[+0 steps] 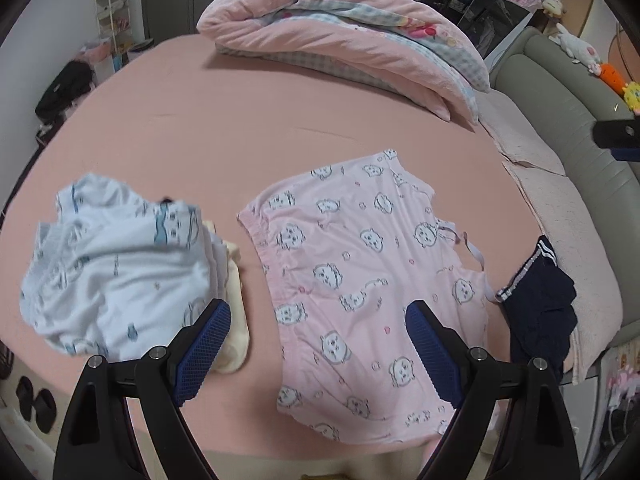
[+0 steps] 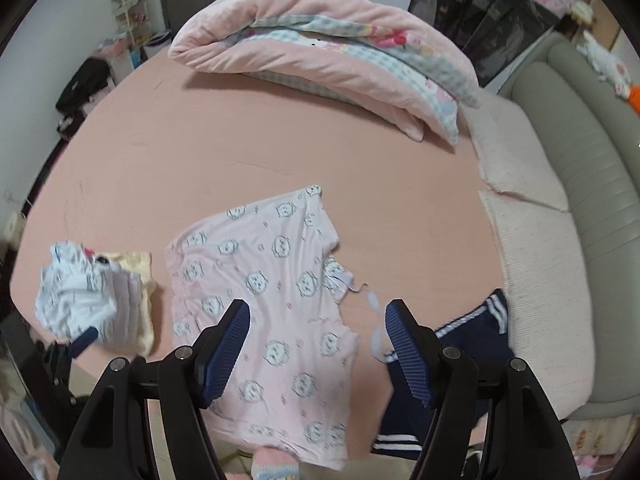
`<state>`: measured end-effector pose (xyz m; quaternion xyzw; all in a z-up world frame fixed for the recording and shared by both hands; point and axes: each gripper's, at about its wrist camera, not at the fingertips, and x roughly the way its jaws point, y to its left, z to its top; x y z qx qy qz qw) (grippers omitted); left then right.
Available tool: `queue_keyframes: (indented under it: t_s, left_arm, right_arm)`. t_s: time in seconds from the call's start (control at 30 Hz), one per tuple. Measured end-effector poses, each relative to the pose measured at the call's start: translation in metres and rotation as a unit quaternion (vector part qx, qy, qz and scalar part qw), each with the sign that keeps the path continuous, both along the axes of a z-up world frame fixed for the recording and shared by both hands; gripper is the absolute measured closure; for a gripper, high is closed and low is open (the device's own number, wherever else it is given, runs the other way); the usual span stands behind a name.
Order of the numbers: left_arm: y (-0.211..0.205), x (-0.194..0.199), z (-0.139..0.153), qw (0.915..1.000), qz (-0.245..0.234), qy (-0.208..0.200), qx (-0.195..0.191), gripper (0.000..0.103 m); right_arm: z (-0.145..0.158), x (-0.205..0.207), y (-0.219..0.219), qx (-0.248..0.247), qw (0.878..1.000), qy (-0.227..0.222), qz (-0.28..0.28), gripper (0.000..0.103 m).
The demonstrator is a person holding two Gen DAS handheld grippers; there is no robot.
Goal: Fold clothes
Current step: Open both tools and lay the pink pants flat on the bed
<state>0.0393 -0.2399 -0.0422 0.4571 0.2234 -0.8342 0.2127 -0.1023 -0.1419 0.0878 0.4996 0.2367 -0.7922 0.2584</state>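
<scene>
- Above the near edge of the bed, my left tool (image 1: 318, 320) hung with its jaws wide and nothing between them, over the left half of the pink shorts (image 1: 352, 276).
- My right tool (image 2: 318, 320) was likewise spread wide and empty, hovering over the right side of those shorts and the drawstring (image 2: 370, 300) trailing off them.
- Those pink shorts, printed with little cartoon faces, lay spread nearly flat on the pink bed sheet (image 1: 240, 128); I judged them not yet folded and the piece in hand.
- To their left sat a rumpled white and blue garment (image 1: 116, 264) touching a pale yellow cloth (image 1: 236, 320); to their right, a dark navy garment with white stripes (image 1: 540, 312) lay crumpled.
- So, by my reckoning, no garment was neatly folded and nearly all the folding remained.
- Farther back lay a folded pink quilt (image 1: 320, 20).
- The shorts' near hem ran behind my tools, the pile on the left was blurred, and I could not tell what garments it held.
</scene>
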Motion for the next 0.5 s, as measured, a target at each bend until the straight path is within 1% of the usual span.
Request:
queue_keyframes:
  t_s: [0.1, 0.13, 0.17, 0.2, 0.23, 0.27, 0.3, 0.37, 0.43, 0.5]
  left_arm:
    - [-0.001, -0.005, -0.011, 0.9997, 0.012, -0.008, 0.022, 0.013]
    - [-0.001, -0.010, -0.014, 0.9994, 0.014, -0.017, 0.027, 0.013]
    - [-0.001, -0.014, -0.017, 0.9990, 0.017, -0.027, 0.031, 0.013]
    - [-0.001, -0.018, -0.020, 0.9986, 0.019, -0.036, 0.035, 0.013]
    - [-0.001, -0.027, -0.021, 0.9979, 0.018, -0.047, 0.041, 0.014]
    - [0.001, -0.030, -0.019, 0.9978, 0.013, -0.042, 0.050, 0.013]
    - [0.003, -0.032, -0.015, 0.9982, 0.010, -0.032, 0.049, 0.013]
    - [0.007, -0.037, -0.007, 0.9988, 0.003, -0.014, 0.047, 0.013]
    - [0.014, -0.042, -0.004, 0.9994, -0.005, -0.005, 0.033, 0.013]
    - [0.024, -0.041, -0.004, 0.9997, -0.014, 0.001, 0.020, 0.013]
  right_arm:
    - [0.002, 0.011, 0.006, 0.003, 1.000, -0.003, 0.007, 0.033]
    - [0.001, 0.012, 0.007, 0.001, 1.000, -0.007, 0.006, 0.033]
    - [0.001, 0.012, 0.011, -0.007, 1.000, -0.009, -0.001, 0.033]
    - [0.000, 0.010, 0.019, -0.028, 0.999, -0.014, -0.018, 0.033]
    - [-0.004, 0.010, 0.025, -0.041, 0.998, -0.027, -0.029, 0.033]
    - [-0.008, 0.007, 0.027, -0.041, 0.997, -0.045, -0.036, 0.033]
    - [-0.013, 0.002, 0.029, -0.037, 0.997, -0.064, -0.038, 0.033]
    - [-0.017, -0.001, 0.034, -0.048, 0.997, -0.057, -0.035, 0.033]
    - [-0.029, -0.011, 0.033, -0.013, 0.998, -0.051, -0.030, 0.033]
    - [-0.038, -0.022, 0.037, -0.012, 0.999, -0.043, -0.027, 0.033]
